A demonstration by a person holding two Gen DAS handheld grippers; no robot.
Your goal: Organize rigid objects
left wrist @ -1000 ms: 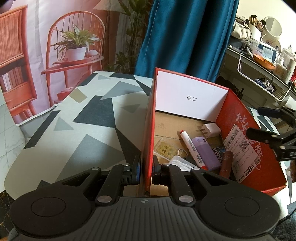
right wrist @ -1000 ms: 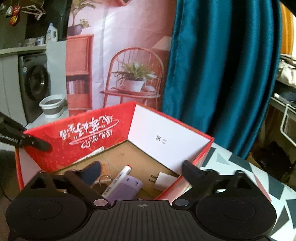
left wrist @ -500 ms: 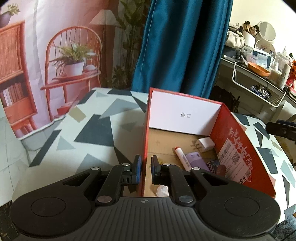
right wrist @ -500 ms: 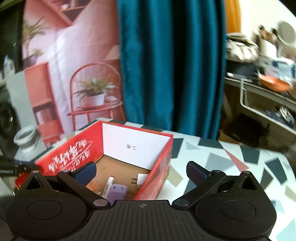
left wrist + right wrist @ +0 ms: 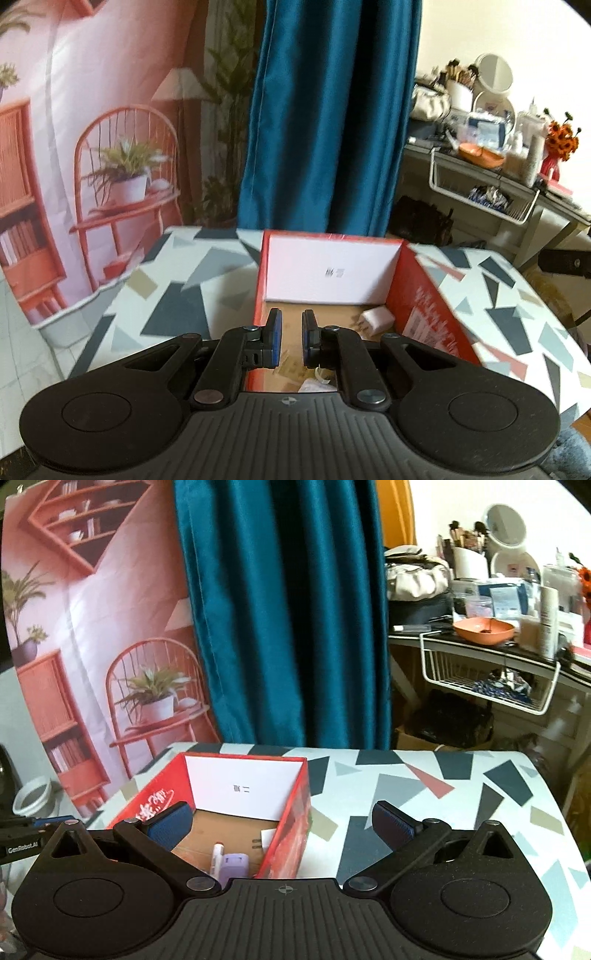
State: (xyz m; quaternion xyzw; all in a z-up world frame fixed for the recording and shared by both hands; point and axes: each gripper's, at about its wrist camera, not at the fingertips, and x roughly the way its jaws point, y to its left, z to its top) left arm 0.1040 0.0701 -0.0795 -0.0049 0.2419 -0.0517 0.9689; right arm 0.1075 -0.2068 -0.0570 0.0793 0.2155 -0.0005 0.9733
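Here the left gripper (image 5: 291, 338), blue-padded fingers nearly together around nothing, is hovering over the red cardboard box (image 5: 424, 295); only the right view shows the right gripper (image 5: 284, 823) gaping wide, and a purple case (image 5: 233, 866).

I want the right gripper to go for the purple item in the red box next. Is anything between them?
Yes: the red box's near right wall stands between the open right gripper and the purple item. The box is open on top, with nothing visible covering the item.
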